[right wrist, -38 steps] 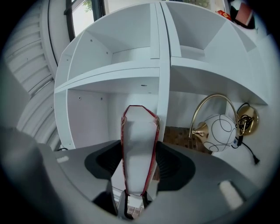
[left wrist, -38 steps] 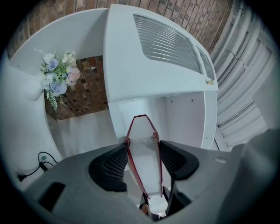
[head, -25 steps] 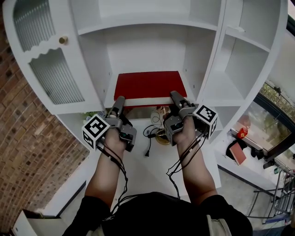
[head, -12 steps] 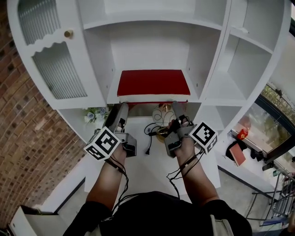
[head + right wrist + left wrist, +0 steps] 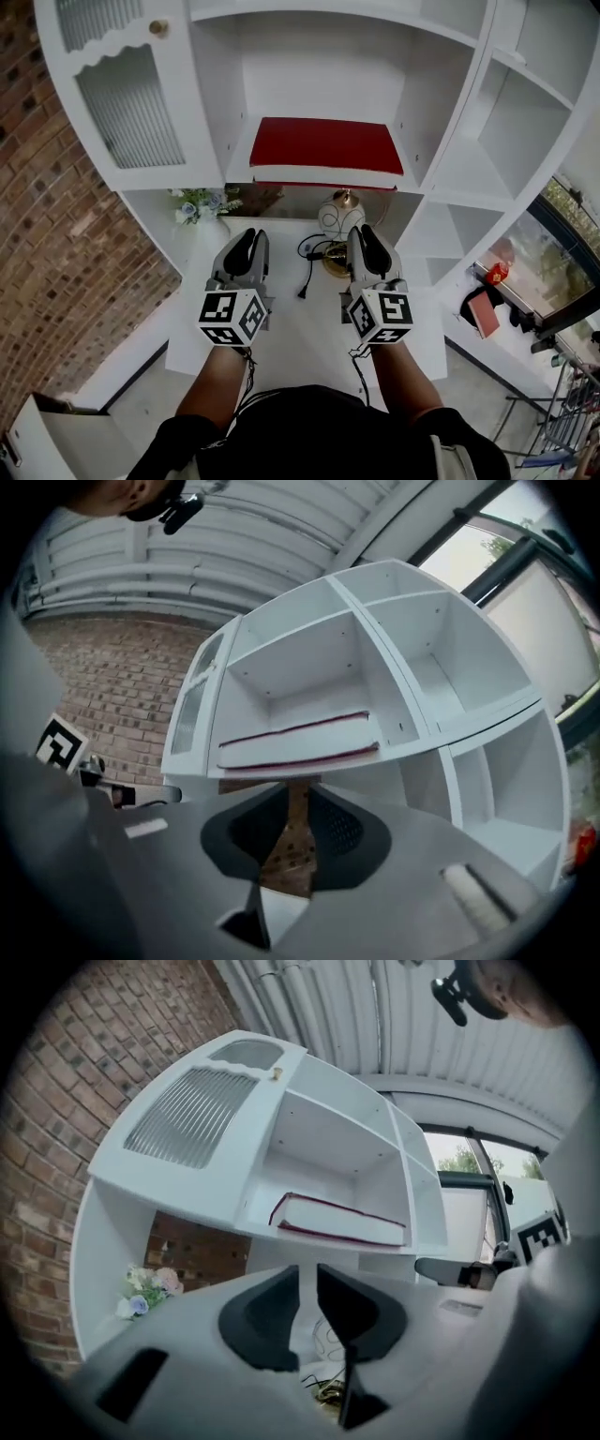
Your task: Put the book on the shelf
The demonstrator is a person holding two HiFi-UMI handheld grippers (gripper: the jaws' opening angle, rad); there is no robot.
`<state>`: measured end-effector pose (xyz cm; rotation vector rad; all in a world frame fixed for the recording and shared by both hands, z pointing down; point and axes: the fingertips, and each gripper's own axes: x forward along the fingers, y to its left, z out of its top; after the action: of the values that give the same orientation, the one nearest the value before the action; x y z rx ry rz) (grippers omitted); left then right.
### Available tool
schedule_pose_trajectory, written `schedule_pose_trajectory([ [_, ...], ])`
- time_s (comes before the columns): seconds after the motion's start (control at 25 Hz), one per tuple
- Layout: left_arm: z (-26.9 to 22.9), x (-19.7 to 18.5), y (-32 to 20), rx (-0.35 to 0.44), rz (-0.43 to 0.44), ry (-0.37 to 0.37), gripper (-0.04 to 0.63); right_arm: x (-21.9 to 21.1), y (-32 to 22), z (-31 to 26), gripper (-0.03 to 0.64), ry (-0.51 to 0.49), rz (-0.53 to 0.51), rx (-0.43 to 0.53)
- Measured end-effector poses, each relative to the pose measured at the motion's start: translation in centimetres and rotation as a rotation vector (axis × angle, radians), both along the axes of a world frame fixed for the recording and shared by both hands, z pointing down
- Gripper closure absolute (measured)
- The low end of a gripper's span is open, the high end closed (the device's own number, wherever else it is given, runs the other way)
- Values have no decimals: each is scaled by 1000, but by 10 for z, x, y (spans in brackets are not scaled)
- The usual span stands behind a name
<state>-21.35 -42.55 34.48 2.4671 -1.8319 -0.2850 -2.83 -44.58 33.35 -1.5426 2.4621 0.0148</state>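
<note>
The book (image 5: 325, 145) lies flat on the shelf (image 5: 240, 161), so the placing looks done. Your left gripper (image 5: 246, 244) and right gripper (image 5: 367, 242) have just been closing, their fingers nearly together and empty.

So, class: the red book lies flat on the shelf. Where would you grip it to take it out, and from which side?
Grip the book by its front edge, pinching top and bottom covers, coming straight in from the open front. It lies flat, and the shelf walls close off its sides and back.
</note>
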Motion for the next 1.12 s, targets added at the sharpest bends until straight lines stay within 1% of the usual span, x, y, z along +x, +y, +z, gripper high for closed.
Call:
schedule_pose_trajectory([
  [0.08,21,-1,10,-3,-20,-58,593,-3,5,24,584,38,5,-5],
  [0.12,33,0,16,-9,-25,-78,594,-4,9,35,607,49,5,-8],
  [0.16,44,0,22,-19,-27,-87,594,-4,14,45,607,56,1,-7],
  [0.28,74,-1,36,-61,-34,-83,594,-11,29,67,607,63,-21,-10],
  [0.4,87,-4,49,-92,-41,-84,594,-21,45,76,607,57,-59,-40],
  [0.72,71,-5,69,-62,-36,-83,593,-29,66,61,606,25,-69,-26],
  [0.88,71,-5,74,-66,-29,-77,593,-27,71,61,606,21,-66,-20],
  [1.12,69,-2,79,-62,-21,-72,592,-23,73,64,606,-6,-65,-42],
])
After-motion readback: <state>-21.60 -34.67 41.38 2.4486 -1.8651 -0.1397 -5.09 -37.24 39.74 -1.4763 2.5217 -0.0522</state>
